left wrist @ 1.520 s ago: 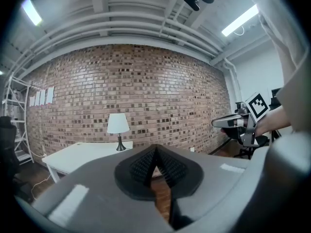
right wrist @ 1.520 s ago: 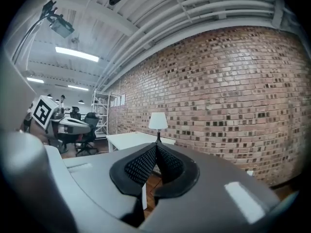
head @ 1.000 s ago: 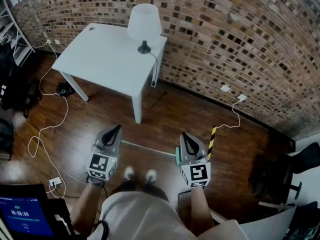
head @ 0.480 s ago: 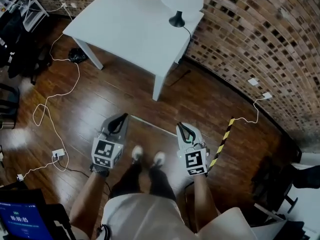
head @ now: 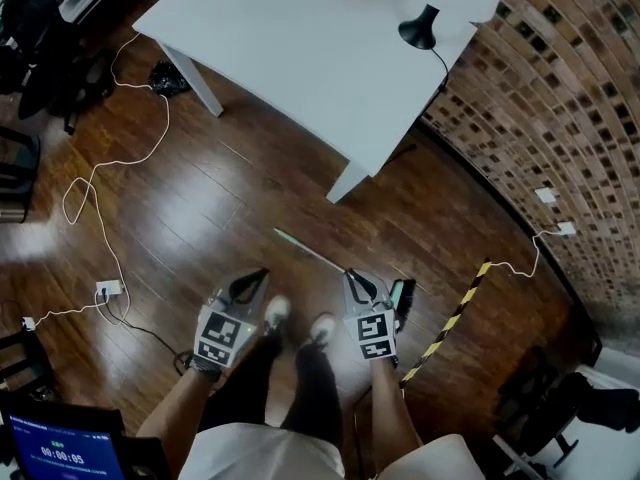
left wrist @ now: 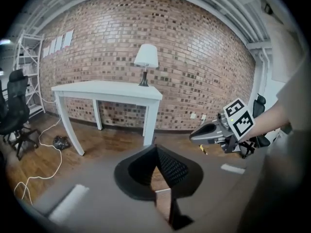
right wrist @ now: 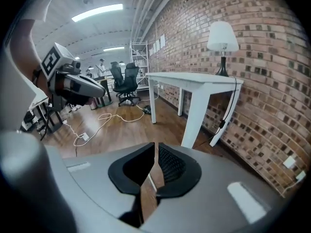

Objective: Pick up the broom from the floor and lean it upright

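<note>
Find broom (head: 312,252) flat on dark wood floor (head: 200,198), centre of head view. Follow pale handle from centre down-right to dark head w/ green edge at lower right of centre, just beside R gripper (right wrist: 155,146). Not yet lifted.

See R gripper held low, tips over handle's lower end near the head; can't tell if touching. Note jaws a narrow slit apart, just been opening, clamping nothing. Thru the slit, see only floor and a thin pale strip.

See L gripper (left wrist: 156,148) at lower centre-left of head view, tips pinched together, nothing btwn, only floor showing thru the lower gap. Sits near the handle, apart from it.

Spot two white shoes (head: 275,311) btwn the grippers.

Find black-yellow striped bar (head: 455,313) at lower right, just right of broom head. Trace thin white cord (head: 515,266) from its upper end toward wall plug (head: 565,228).

Note white table (head: 300,58) at upper centre, w/ black lamp base (head: 418,30) near its right edge by brick wall (head: 580,118).

For writing: read "00:00:05" on blue screen (head: 62,455), lower left corner. Find only black-white square patterns on the gripper cubes, no letters. Can't read paper sheets (left wrist: 60,41) on the wall, upper left of left gripper view: too small.

See white cable (head: 110,168) looping down left side to power strip (head: 108,289).
</note>
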The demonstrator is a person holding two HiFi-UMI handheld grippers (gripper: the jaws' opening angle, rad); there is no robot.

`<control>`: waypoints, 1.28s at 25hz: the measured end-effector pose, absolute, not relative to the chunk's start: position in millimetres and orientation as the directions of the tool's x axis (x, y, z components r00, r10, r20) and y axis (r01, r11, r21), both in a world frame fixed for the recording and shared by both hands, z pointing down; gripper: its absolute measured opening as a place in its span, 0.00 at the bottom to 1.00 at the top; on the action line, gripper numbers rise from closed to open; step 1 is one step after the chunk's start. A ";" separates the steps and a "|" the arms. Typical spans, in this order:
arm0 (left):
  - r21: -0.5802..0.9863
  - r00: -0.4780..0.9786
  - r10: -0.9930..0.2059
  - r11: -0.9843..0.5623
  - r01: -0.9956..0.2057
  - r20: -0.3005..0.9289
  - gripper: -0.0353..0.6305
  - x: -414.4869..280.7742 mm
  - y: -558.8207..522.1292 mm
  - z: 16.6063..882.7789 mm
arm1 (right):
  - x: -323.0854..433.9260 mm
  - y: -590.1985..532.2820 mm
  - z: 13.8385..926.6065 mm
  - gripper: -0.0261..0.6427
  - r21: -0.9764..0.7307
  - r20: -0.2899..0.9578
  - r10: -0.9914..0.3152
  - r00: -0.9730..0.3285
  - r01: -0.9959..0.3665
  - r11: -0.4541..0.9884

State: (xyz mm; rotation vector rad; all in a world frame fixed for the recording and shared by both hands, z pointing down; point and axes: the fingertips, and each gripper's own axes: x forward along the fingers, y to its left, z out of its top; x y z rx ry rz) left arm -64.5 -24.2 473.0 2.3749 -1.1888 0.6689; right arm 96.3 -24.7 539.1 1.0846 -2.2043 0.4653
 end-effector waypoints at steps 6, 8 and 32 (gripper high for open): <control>0.158 0.527 -0.581 -0.565 -0.810 0.620 0.05 -84.8 -22.8 546.5 | 69.1 -36.3 650.5 0.10 -0.081 0.745 -0.472 -0.471 -0.766 0.637; 0.164 0.524 -0.570 -0.563 -0.810 0.633 0.05 -92.9 -22.6 575.0 | 62.6 -36.8 691.6 0.10 -0.090 0.773 -0.429 -0.468 -0.750 0.655; 0.266 0.476 -0.535 -0.423 -0.866 0.698 0.05 -82.6 1.1 904.3 | 50.7 -18.2 1067.5 0.13 -0.099 0.912 -0.207 -0.354 -0.679 0.727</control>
